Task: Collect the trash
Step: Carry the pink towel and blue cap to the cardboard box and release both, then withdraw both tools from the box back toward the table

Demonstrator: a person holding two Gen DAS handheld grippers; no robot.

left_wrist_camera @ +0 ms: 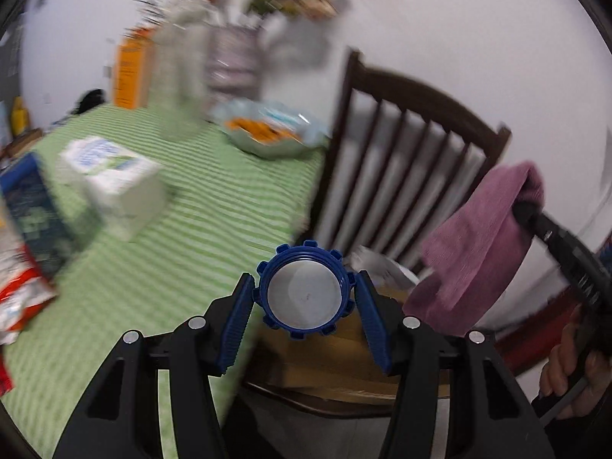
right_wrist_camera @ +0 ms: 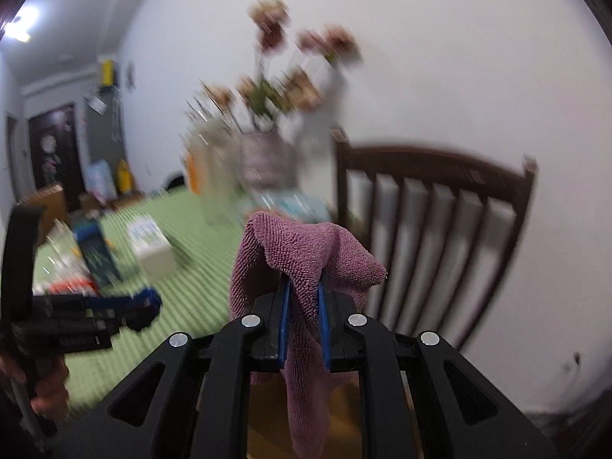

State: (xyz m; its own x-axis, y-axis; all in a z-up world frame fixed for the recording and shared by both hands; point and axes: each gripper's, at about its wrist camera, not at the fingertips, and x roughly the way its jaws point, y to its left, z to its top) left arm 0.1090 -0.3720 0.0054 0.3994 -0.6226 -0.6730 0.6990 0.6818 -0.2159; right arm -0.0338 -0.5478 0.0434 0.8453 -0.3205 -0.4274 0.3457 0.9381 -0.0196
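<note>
My left gripper (left_wrist_camera: 305, 284) is shut on a round blue ribbed lid (left_wrist_camera: 305, 292) with a silvery inside, held over the table's near corner. In the right wrist view the left gripper (right_wrist_camera: 147, 306) shows at the left with the lid (right_wrist_camera: 150, 301) edge-on. My right gripper (right_wrist_camera: 304, 287) is shut on a purple-pink cloth (right_wrist_camera: 294, 256) that drapes over and hangs down between its blue pads. The same cloth (left_wrist_camera: 482, 237) appears at the right of the left wrist view, in front of the chair. A red and white wrapper (left_wrist_camera: 19, 298) lies at the table's left edge.
The green striped table (left_wrist_camera: 199, 222) carries a white tissue box (left_wrist_camera: 114, 183), a dark blue box (left_wrist_camera: 30, 210), a bowl of orange snacks (left_wrist_camera: 267, 134), an orange carton (left_wrist_camera: 132, 72) and a flower vase (right_wrist_camera: 266, 157). A dark wooden chair (right_wrist_camera: 432, 206) stands against the white wall.
</note>
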